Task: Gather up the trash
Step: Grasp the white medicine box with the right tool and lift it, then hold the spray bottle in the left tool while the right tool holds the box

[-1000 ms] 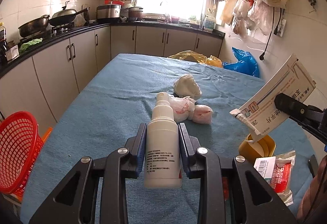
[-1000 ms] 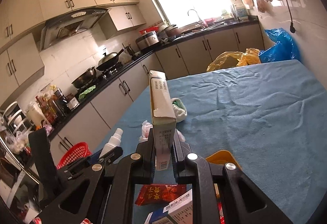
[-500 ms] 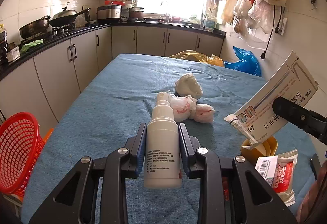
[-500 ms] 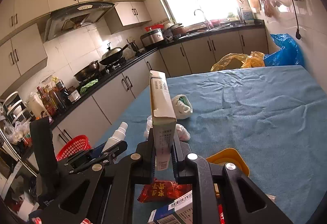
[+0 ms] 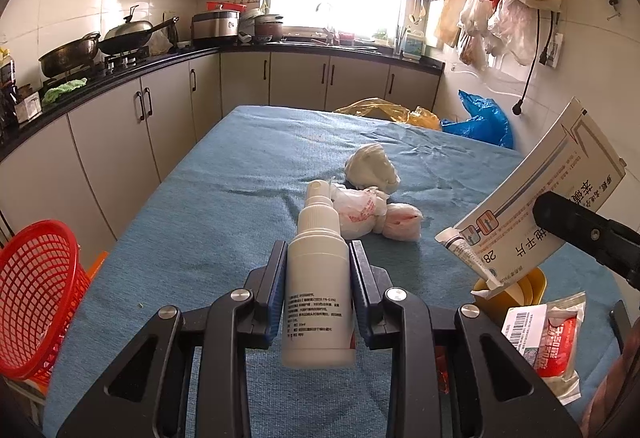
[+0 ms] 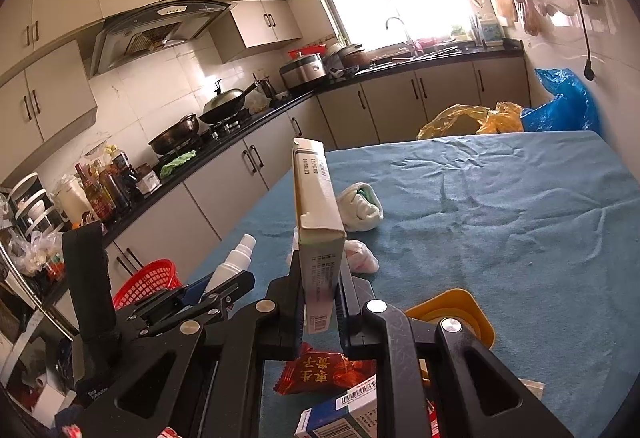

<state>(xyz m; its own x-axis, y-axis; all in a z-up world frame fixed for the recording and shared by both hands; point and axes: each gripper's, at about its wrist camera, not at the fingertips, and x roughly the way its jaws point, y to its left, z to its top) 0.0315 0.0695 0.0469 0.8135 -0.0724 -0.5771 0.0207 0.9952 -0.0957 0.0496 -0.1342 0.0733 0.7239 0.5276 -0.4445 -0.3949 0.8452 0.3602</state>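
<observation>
White plastic spray bottle (image 5: 318,290) sitting clamped between the blue pads of the left gripper (image 5: 318,270), nozzle pointing away over the blue tablecloth (image 5: 224,206). Right gripper (image 6: 320,302) pinching a flat cardboard medicine box (image 6: 316,214) by its lower end, the box standing on edge above the tablecloth; in the left wrist view the same box (image 5: 536,214) hanging tilted, one end flap dangling open.

Lying on the tablecloth beyond the bottle: a knotted white and red plastic bag (image 5: 372,214), and a crumpled white wad (image 5: 372,168) just behind it, the two touching or nearly so. Resting on the tablecloth under the box: a yellow dish (image 5: 520,288), and just beside it a red and white sachet (image 5: 556,338). Showing beneath the right gripper on the same cloth: a red snack wrapper (image 6: 328,372) and a blue and white carton (image 6: 340,416), partly hidden.

Standing off the tablecloth's left edge, lower than the cloth: a red mesh basket (image 5: 32,298). Bunching past the tablecloth's far edge: a yellow bag (image 5: 384,110) and a blue bag (image 5: 480,118).
</observation>
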